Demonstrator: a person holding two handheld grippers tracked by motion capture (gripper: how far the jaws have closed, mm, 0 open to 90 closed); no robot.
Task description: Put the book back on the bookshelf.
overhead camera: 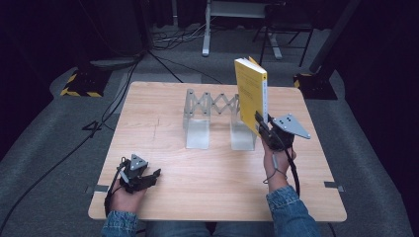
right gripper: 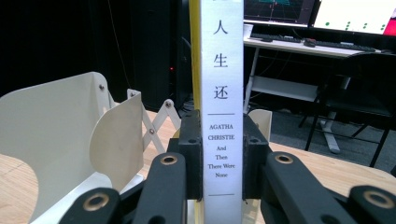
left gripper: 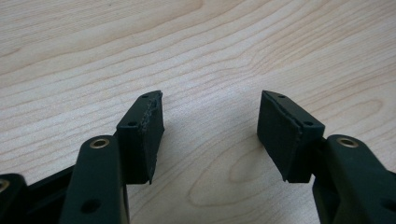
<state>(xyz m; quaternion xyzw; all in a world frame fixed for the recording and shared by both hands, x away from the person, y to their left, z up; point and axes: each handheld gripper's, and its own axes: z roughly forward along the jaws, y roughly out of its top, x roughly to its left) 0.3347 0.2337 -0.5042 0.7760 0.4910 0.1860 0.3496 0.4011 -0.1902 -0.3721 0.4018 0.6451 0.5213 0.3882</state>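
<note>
Yellow paperback book (overhead camera: 250, 94) held upright over the pale wooden table (overhead camera: 212, 173).

The right gripper (overhead camera: 263, 127) has its jaws clamped on the book's white spine, at about four o'clock from the expandable grey metal book rack (overhead camera: 212, 118); the book seems just clear of the rack; the left gripper (overhead camera: 148, 178) rests near seven o'clock, jaws apart over bare wood.

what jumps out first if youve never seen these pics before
The yellow book stands out first: it is held upright above the right side of the wooden table, clamped at its white spine by the right gripper. Just left of it stands a metal expanding book rack near the table's middle. The left gripper rests open and empty at the near left corner.
</note>
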